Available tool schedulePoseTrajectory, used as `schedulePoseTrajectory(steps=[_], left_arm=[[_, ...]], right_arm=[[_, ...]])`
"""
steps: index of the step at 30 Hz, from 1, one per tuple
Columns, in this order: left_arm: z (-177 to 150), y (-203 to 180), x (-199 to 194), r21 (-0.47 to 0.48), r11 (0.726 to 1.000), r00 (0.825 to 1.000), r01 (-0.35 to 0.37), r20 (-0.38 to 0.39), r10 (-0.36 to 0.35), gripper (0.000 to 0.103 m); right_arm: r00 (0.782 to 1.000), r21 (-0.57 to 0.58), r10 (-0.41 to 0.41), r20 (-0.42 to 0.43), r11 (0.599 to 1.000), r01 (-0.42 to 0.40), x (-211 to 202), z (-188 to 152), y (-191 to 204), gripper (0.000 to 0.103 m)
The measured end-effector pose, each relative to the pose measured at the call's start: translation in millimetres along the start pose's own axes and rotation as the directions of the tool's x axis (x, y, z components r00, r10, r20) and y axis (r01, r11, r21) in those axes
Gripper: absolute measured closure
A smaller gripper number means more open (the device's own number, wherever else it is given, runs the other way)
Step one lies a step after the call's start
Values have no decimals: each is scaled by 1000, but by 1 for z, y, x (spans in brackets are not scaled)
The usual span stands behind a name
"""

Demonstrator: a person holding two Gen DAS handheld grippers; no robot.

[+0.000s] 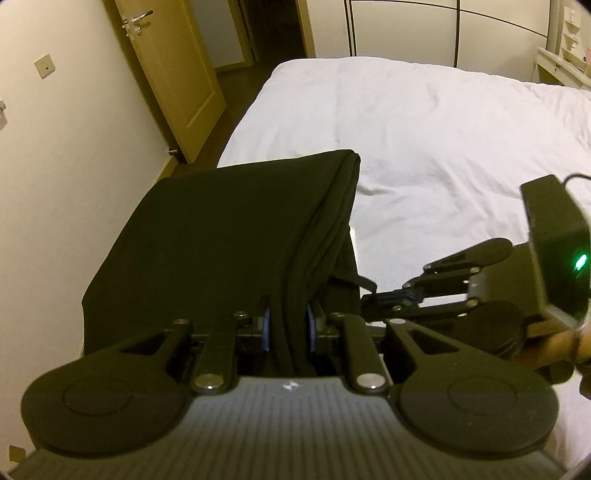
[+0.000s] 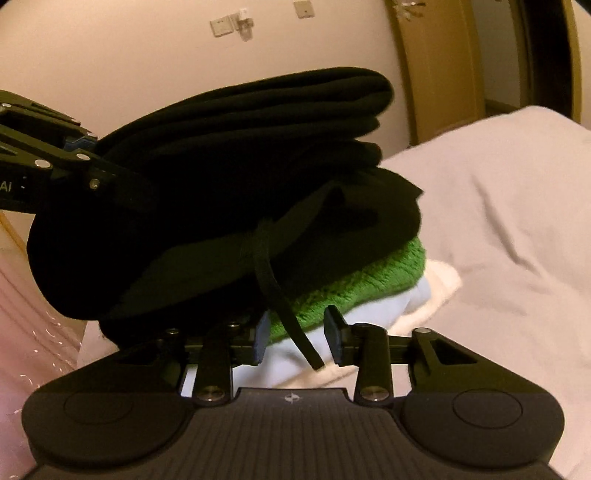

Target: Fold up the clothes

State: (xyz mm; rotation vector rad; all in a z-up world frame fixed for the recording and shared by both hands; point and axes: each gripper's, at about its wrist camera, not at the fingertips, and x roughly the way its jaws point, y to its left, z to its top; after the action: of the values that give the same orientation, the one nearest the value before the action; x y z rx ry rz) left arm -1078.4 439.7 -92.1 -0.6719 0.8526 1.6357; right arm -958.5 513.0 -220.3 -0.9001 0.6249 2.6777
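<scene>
A folded black garment (image 1: pixel 229 236) is clamped between the blue pads of my left gripper (image 1: pixel 289 325), which is shut on its thick folded edge. In the right wrist view the same black garment (image 2: pixel 236 155) sits on top of a stack: a green knit (image 2: pixel 362 288), a pale blue piece (image 2: pixel 369 314) and a cream piece (image 2: pixel 439 284). My right gripper (image 2: pixel 297 339) is open, level with the stack's lower layers. A black drawstring (image 2: pixel 291 325) hangs down between its fingers. The left gripper (image 2: pixel 79 149) shows at the left, and the right gripper (image 1: pixel 373 295) at the right of the left wrist view.
The stack lies at the corner of a bed with a white duvet (image 1: pixel 424 129). A cream wall (image 1: pixel 55 203) and an open wooden door (image 1: pixel 173 74) are to the left. A metal bed frame (image 1: pixel 458 33) is at the far end. A white shelf (image 1: pixel 561 62) stands at the far right.
</scene>
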Motion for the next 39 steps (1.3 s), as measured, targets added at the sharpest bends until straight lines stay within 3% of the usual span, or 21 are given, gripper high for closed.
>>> schedulePoseTrajectory(steps=[4,6,7,10,12,15,19,20,22,23,25,28,30,32,34,36,39], left_arm=[[0,1,0,-1,1000,1000,4,1,-4,88],[0,3,-2,-2,1000,1000,7,4,-7,88],[0,4,-3,-3,1000,1000,9,6,-9,88],[0,7,-5,-13,1000,1000,19,13,-19,88],[-1,9,-6,-27,999,999,30,18,-30,88],[-4,10,-8,-35,999,999,34,27,-33,88],[-6,10,-11,-41,999,999,30,42,-28,88],[-7,9,-11,-42,999,999,30,43,-28,88],[-8,10,-9,-53,998,999,44,29,-43,88],[-10,9,-7,-59,997,998,56,22,-55,88],[-14,4,-4,-49,997,998,66,13,-66,88],[-18,-5,-1,-18,999,999,46,9,-46,87],[-21,-8,-1,0,999,999,35,8,-35,87],[-22,-11,1,27,999,1000,27,4,-27,87],[-23,-21,8,84,996,1000,8,-4,-8,83],[-27,-38,16,180,983,999,-32,-14,35,78],[-36,-63,16,336,937,995,-94,6,98,73]], right_arm=[[990,171,117,74,977,-128,-20,-1,-16,98],[980,289,175,98,937,-196,-28,-1,-25,98],[968,368,216,129,896,-249,-31,-2,-30,98],[916,589,312,251,702,-400,-34,-6,-45,98],[893,693,336,301,566,-447,-24,-11,-49,98],[876,812,349,332,368,-454,5,-23,-52,98],[862,900,376,340,136,-414,42,-31,-46,98],[853,904,384,355,92,-417,47,-30,-43,98],[848,907,378,371,48,-418,52,-29,-38,98],[860,912,368,354,68,-404,54,-30,-38,98],[883,913,350,312,147,-381,54,-32,-38,103],[887,885,345,307,240,-399,38,-31,-36,88],[903,870,321,287,306,-386,20,-31,-37,80],[922,858,285,262,367,-358,2,-33,-38,65],[931,829,269,246,439,-346,-10,-35,-33,69],[920,817,313,236,449,-362,-4,-38,-26,89],[941,834,286,179,464,-300,7,-38,-25,92]])
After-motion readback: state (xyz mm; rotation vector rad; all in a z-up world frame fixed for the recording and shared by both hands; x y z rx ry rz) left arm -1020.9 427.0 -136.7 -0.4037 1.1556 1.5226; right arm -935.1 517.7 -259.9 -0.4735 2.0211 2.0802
